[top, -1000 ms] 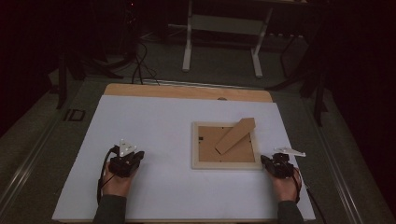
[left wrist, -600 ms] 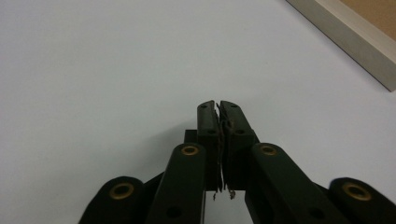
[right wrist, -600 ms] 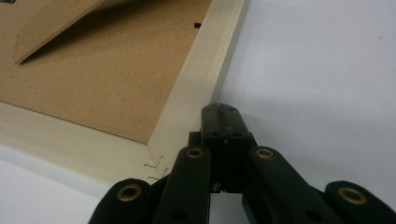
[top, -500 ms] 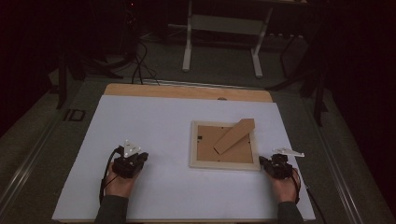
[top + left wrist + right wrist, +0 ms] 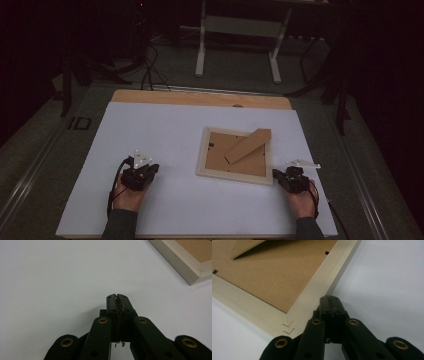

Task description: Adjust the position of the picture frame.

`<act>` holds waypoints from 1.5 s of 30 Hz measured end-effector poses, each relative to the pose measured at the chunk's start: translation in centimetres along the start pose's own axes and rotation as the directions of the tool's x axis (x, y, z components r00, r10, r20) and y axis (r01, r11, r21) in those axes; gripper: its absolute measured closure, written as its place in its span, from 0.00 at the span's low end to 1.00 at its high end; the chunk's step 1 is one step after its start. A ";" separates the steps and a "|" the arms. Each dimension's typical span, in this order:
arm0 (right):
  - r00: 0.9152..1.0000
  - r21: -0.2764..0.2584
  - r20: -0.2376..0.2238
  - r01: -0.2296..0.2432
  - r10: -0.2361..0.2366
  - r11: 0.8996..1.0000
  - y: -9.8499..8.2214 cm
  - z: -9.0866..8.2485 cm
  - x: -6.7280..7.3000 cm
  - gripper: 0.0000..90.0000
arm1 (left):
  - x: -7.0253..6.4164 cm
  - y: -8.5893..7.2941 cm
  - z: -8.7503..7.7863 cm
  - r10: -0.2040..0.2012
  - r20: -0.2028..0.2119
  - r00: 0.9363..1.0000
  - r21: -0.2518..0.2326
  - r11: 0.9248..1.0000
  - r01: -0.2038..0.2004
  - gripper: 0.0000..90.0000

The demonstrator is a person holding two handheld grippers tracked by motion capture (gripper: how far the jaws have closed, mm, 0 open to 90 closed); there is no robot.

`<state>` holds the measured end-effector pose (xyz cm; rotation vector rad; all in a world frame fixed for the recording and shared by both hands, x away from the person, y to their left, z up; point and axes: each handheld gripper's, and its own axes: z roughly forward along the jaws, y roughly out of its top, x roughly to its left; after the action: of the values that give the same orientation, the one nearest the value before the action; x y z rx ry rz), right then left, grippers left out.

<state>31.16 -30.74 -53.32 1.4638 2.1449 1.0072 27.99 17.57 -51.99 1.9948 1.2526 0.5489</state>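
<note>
Your right claw (image 5: 278, 176) has edged leftward to the picture frame's (image 5: 235, 173) near right corner; both claws are pressed together, empty. The frame looks light, stiff; grip its rim.

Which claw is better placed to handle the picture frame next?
Probably the right claw: its shut tips sit at the corner of the pale wooden picture frame lying face down, while the shut left claw rests well apart on bare white tabletop.

You look down and forward from above your side of the white table (image 5: 165, 145); each gripper camera sits low and close, peering along its own black jaws — all three views share the picture frame (image 5: 236, 155) (image 5: 186, 257) (image 5: 287, 282).
</note>
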 end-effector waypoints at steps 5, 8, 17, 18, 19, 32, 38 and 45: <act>0.999 0.002 -0.014 0.033 -0.033 0.999 0.0 0.0 0.6 1.00 | 0.0 0.0 0.1 0.004 0.000 1.000 0.005 1.000 -0.004 0.99; 0.998 0.002 -0.026 0.052 -0.052 0.999 0.1 0.0 1.0 1.00 | 0.0 0.0 0.1 0.006 -0.002 1.000 0.007 1.000 -0.006 0.99; 0.993 -0.004 -0.053 0.106 -0.106 0.994 0.1 0.0 1.9 1.00 | -0.1 0.0 0.2 0.012 -0.013 1.000 0.012 1.000 -0.012 1.00; 0.993 -0.003 -0.056 0.108 -0.108 0.994 0.1 0.0 1.9 1.00 | -0.1 0.0 0.2 0.013 -0.013 1.000 0.012 1.000 -0.012 1.00; 0.992 -0.003 -0.059 0.114 -0.114 0.994 0.1 0.1 2.1 1.00 | -0.1 0.0 0.2 0.013 -0.012 1.000 0.013 1.000 -0.013 1.00; 0.974 -0.006 -0.110 0.199 -0.199 0.980 0.3 0.4 4.0 1.00 | -0.1 0.0 0.3 0.015 -0.011 1.000 0.015 1.000 -0.015 1.00; 0.967 -0.010 -0.132 0.220 -0.219 0.975 0.3 0.5 4.8 1.00 | -0.1 0.0 0.3 0.019 -0.010 1.000 0.019 1.000 -0.019 1.00; 0.952 -0.015 -0.164 0.259 -0.258 0.966 0.5 0.8 6.1 1.00 | -0.2 0.0 0.4 0.023 -0.011 1.000 0.020 1.000 -0.023 1.00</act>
<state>29.51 -24.85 -52.91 1.0963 2.3813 1.0548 28.20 17.19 -52.23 2.0278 1.2475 0.5616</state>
